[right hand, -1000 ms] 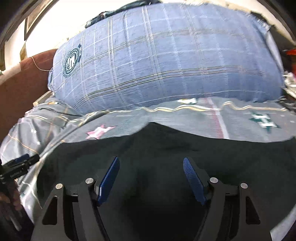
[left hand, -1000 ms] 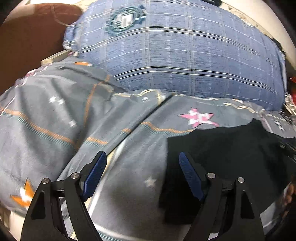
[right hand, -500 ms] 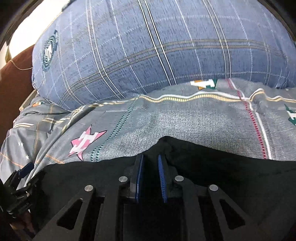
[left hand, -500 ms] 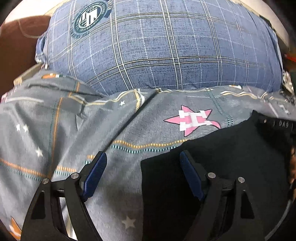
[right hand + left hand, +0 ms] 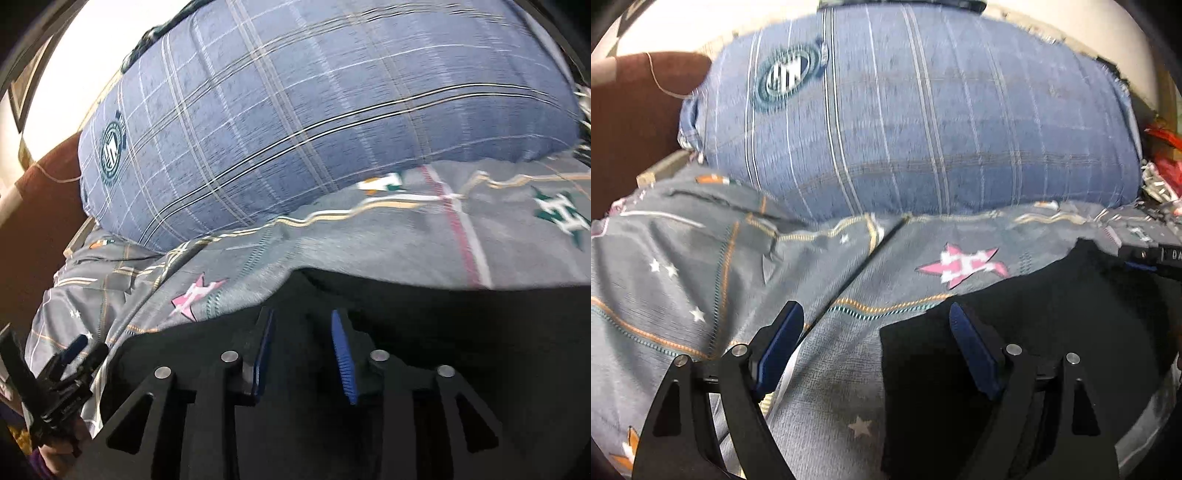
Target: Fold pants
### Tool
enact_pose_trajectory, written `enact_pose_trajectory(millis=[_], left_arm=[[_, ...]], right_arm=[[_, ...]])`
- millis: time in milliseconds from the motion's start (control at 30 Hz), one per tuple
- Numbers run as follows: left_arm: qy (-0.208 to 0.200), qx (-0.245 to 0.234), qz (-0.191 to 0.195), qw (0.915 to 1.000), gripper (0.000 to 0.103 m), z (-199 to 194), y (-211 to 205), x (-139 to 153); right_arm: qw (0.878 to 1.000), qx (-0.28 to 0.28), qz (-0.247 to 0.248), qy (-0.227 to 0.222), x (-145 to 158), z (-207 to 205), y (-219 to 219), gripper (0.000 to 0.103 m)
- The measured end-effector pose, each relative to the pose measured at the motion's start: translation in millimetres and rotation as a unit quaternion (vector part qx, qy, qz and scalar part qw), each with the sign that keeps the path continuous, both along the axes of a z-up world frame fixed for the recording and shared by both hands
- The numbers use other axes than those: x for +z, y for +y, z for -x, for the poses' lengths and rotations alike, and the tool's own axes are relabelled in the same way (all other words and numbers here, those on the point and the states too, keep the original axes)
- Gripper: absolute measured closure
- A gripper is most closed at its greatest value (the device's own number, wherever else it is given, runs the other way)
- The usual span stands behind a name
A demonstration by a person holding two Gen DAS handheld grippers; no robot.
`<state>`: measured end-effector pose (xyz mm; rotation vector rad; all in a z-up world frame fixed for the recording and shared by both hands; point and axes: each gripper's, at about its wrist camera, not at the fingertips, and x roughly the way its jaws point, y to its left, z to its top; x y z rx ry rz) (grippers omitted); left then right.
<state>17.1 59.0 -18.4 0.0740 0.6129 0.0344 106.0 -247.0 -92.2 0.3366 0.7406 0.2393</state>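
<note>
The black pants (image 5: 1015,332) lie folded on a grey patterned bedsheet (image 5: 701,277). In the left wrist view my left gripper (image 5: 873,325) is open and empty, its right finger over the pants' left edge and its left finger over bare sheet. In the right wrist view the pants (image 5: 461,325) fill the lower frame. My right gripper (image 5: 303,328) stands partly open above the cloth, with nothing between its pads. The left gripper also shows at the lower left of that view (image 5: 70,358).
A big blue plaid pillow (image 5: 923,129) lies across the back of the bed, also in the right wrist view (image 5: 314,118). A brown headboard (image 5: 628,129) stands at the left. Red and white clutter (image 5: 1160,162) sits at the far right.
My right gripper was wide open, shut on the pants' far edge, and has now opened partway and pulled back. My left gripper stayed open and drifted a little.
</note>
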Motion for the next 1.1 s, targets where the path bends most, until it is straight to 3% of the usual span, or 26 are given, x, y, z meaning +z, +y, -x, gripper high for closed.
enact_pose_trajectory(millis=[233,333,433,533,633,733,900,1100], left_arm=[[-0.019,-0.066,-0.004,0.9976,0.02,19.8,-34.3,9.5],[-0.014,-0.118,-0.002,0.993,0.02,26.0,-61.0,16.7],[-0.008,-0.167,-0.008,0.9858,0.02,23.7,-98.3,28.1],[0.017,-0.208,0.004,0.9779,0.02,12.8,-131.8,40.4],[0.041,-0.255,0.009,0.9659,0.02,-1.1,-175.0,49.5],[0.065,-0.309,0.007,0.9487,0.02,-16.9,-223.1,53.9],[0.12,-0.377,0.013,0.9183,0.02,-37.7,-296.9,44.1],[0.154,-0.439,-0.009,0.8852,0.02,-52.6,-373.8,31.1]], right_arm=[[0.995,-0.085,-0.036,-0.046,11.6,86.6,-87.5,0.068],[0.981,-0.163,-0.084,-0.07,10.3,133.9,-150.4,0.06],[0.954,-0.241,-0.162,-0.081,-2.0,175.3,-211.1,0.056],[0.939,-0.256,-0.222,-0.055,-21.3,181.3,-238.6,0.056],[0.929,-0.253,-0.27,-0.027,-37.5,174.2,-249.5,0.055],[0.921,-0.262,-0.289,-0.016,-42.6,169.6,-255.7,0.05],[0.917,-0.261,-0.302,0.019,-58.5,154.2,-256.5,0.05],[0.912,-0.267,-0.312,0.02,-61.6,142.0,-263.2,0.05]])
